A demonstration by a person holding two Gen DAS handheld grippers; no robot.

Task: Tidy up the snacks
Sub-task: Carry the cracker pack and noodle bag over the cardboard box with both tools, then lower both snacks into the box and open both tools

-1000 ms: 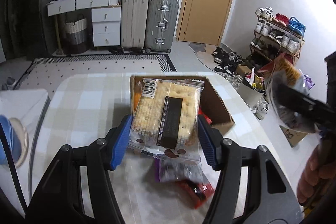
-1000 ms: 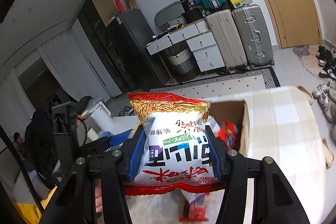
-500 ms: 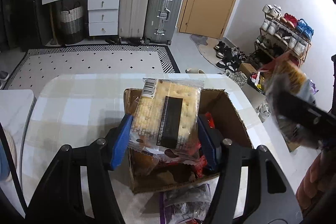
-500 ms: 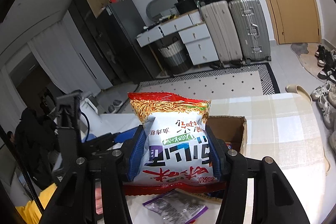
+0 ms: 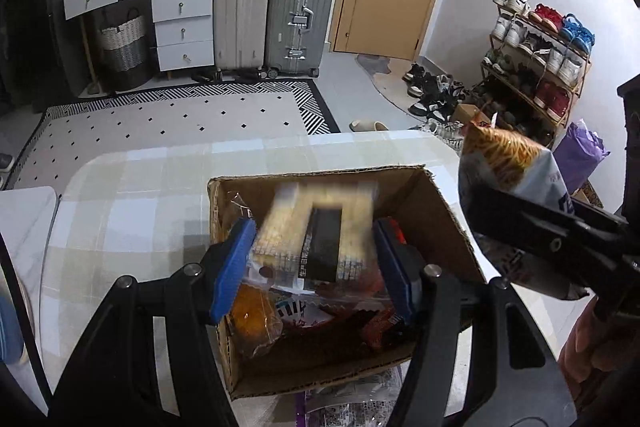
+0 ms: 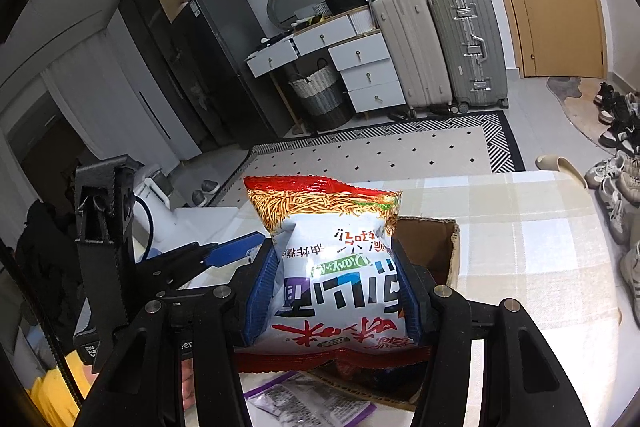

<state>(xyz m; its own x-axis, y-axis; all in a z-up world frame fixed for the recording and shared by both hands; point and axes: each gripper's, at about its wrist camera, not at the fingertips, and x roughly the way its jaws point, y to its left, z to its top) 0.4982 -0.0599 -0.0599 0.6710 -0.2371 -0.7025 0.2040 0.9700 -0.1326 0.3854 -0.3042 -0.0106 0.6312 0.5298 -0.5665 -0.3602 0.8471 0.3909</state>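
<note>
My left hand-held gripper (image 5: 316,259) has its blue pads spread; the cracker pack (image 5: 320,227) between them is motion-blurred, above the open cardboard box (image 5: 436,223) on the checked table (image 5: 132,195). Right hand-held gripper (image 6: 334,291) is clamped on a puffy white-and-red noodle-snack bag (image 6: 332,259), print upside down.

Box (image 5: 448,223) on table (image 5: 132,203) w/ snacks (image 5: 256,323) inside.
</note>
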